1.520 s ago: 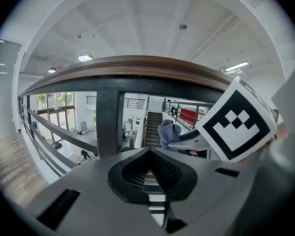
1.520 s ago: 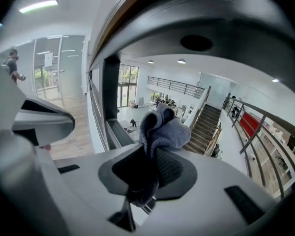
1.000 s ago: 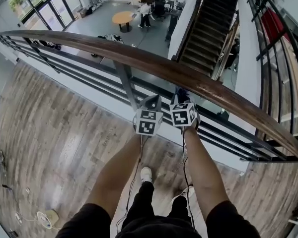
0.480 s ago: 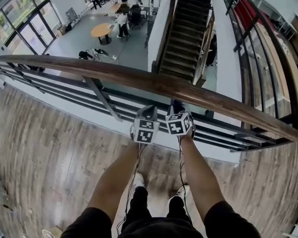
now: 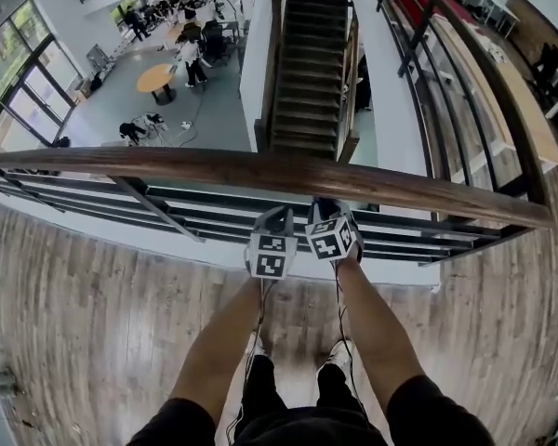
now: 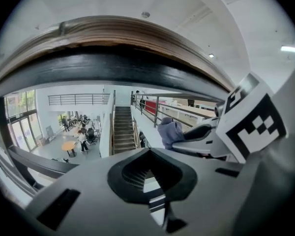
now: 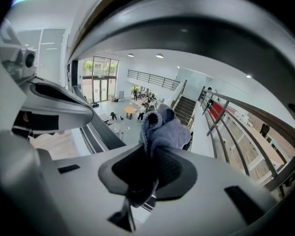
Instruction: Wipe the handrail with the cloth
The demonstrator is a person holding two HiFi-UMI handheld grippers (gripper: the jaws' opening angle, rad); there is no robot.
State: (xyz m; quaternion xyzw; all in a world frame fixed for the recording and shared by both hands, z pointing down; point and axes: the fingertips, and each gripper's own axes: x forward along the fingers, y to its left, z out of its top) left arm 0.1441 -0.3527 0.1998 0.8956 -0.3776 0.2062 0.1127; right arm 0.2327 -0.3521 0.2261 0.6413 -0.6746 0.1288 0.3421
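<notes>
A brown wooden handrail runs nearly level across the head view. Both grippers sit side by side just under its near edge. My right gripper is shut on a bunched blue-grey cloth, which sticks out past its fingertips below the rail's dark underside. My left gripper is shut with nothing in it. In the left gripper view the rail arches overhead, and the cloth shows to the right in the other gripper. In the head view the cloth is mostly hidden.
Black metal bars run under the rail. Beyond them is a drop to a lower hall with a staircase, a round table and people. I stand on a wooden plank floor, shoes close to the railing.
The head view has swung, so the rail now lies level across the picture instead of slanting down to the right. Both grippers stay together just beneath it, the cloth still held.
</notes>
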